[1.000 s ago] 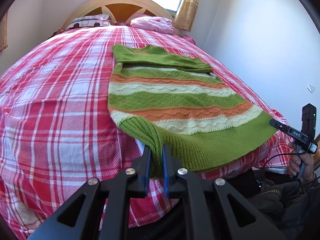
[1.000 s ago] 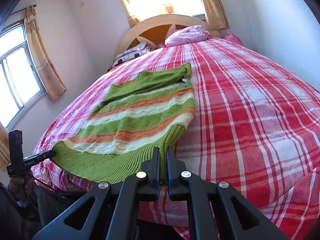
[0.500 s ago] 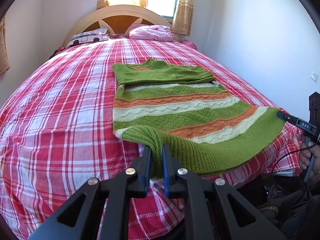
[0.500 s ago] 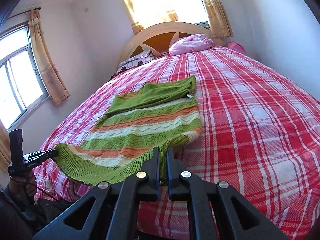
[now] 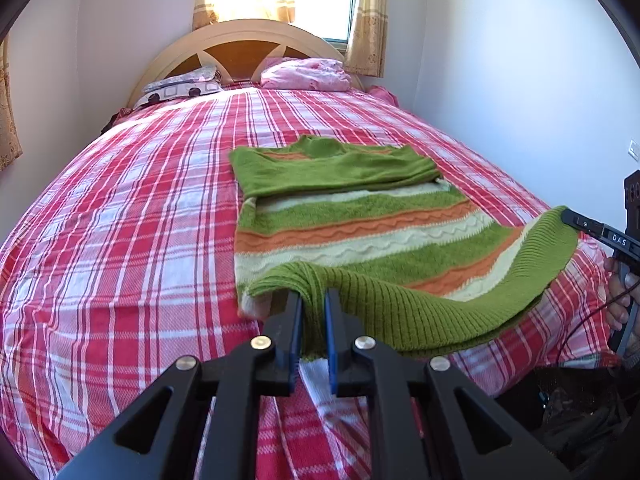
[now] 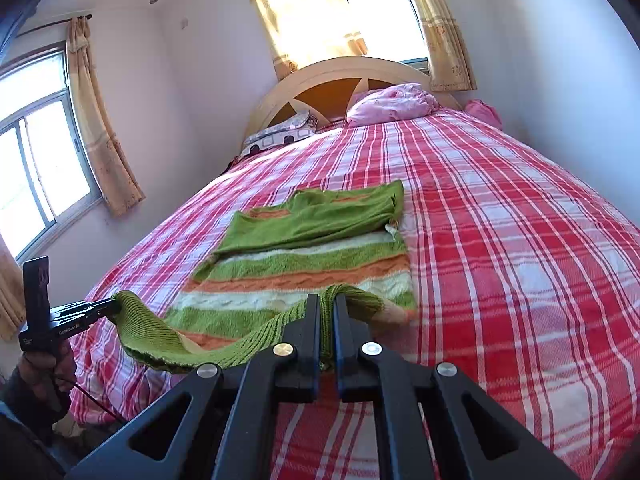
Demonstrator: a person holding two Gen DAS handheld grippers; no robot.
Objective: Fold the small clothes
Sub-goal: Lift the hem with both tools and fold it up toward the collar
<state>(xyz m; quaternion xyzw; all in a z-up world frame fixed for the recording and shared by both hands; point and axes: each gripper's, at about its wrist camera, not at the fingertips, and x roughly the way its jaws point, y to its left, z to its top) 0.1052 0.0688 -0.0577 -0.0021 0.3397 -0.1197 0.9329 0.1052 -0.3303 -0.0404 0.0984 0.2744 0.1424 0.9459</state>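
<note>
A green, orange and cream striped knit sweater [image 5: 352, 224] lies on the bed, its sleeves folded across the top; it also shows in the right wrist view [image 6: 312, 248]. My left gripper [image 5: 312, 300] is shut on the left corner of the green ribbed hem. My right gripper [image 6: 327, 304] is shut on the right hem corner. Both hold the hem lifted off the bed, and it sags between them. The right gripper's tip [image 5: 576, 220] shows in the left wrist view, and the left gripper's tip [image 6: 108, 308] in the right wrist view.
The bed has a red and white plaid cover [image 5: 120, 240]. Pillows [image 5: 304, 74] and a wooden headboard [image 5: 240, 40] are at the far end. A white wall [image 5: 520, 100] runs along the right side. Windows with curtains [image 6: 92, 120] are on the left and behind the headboard.
Both grippers have lifted the hem and carried it forward over the sweater towards the headboard. The lower stripes are now covered by the raised hem.
</note>
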